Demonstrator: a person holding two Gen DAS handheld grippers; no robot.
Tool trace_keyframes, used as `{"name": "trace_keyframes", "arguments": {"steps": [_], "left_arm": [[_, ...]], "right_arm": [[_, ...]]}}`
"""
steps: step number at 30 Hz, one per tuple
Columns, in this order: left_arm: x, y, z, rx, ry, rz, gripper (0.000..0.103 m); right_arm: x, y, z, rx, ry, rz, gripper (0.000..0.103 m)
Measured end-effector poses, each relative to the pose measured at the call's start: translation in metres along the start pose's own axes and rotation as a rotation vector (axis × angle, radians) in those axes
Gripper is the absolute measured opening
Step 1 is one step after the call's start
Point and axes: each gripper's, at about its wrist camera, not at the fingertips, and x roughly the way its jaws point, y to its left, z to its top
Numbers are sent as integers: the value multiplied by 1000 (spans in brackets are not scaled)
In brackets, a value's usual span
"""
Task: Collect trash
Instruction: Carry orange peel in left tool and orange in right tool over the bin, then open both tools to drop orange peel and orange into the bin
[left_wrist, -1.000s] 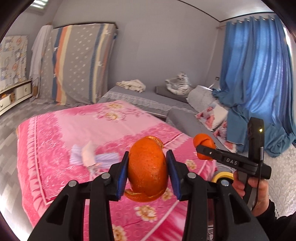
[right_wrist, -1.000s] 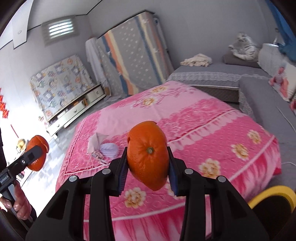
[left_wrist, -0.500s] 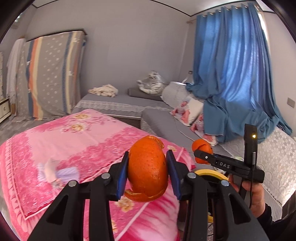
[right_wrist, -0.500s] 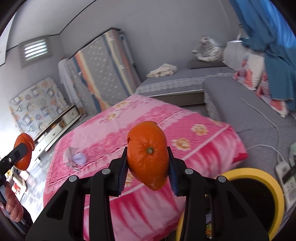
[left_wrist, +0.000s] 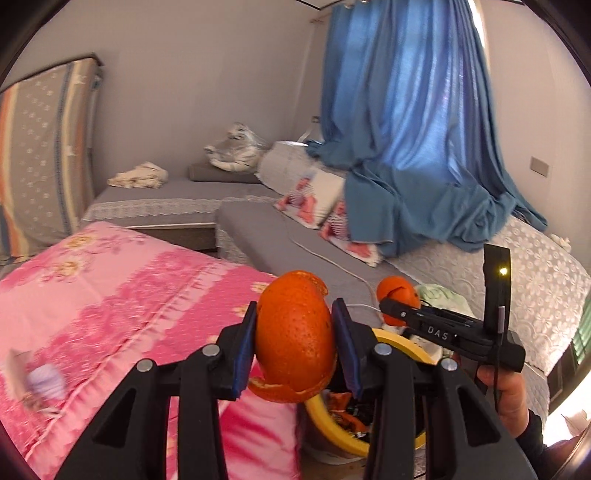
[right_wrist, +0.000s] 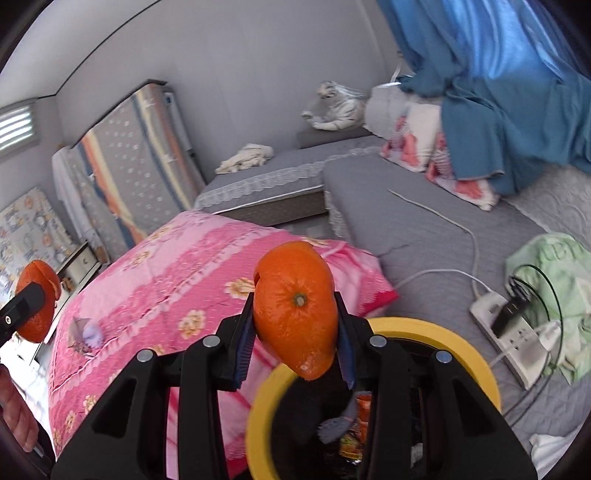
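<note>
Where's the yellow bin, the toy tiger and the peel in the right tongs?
Yellow bin (right_wrist: 469, 350), right wrist view, rim.
Toy tiger (right_wrist: 338, 107), right wrist view, body.
Orange peel (right_wrist: 295, 306), right wrist view, middle.

My bin (right_wrist: 461, 343) stands on the floor by the bed's (right_wrist: 177, 273) corner; wrappers (right_wrist: 83, 332) lie near the bed's far edge.

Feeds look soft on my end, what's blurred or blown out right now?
Left wrist: pink bedspread and its wrappers motion-smeared, orange peel sharp, glare at lower right. Right wrist: yellow bin rim slightly smeared, peel crisp, blue curtain backlit.
</note>
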Motion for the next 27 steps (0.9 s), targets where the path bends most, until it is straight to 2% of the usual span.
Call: {"name": "trace_keyframes", "arguments": {"steps": [3, 8, 16, 27], "left_arm": [[18, -9, -1, 19, 14, -34, 37], [59, -27, -11, 36, 90, -92, 38], [112, -50, -29, 36, 197, -141, 37], [141, -55, -41, 13, 279, -160, 38]], "right_arm": [[-1, -11, -4, 17, 3, -40, 36], [0, -33, -15, 54, 23, -91, 36], [5, -69, -33, 143, 70, -152, 37], [10, -99, -48, 202, 105, -216, 39]]}}
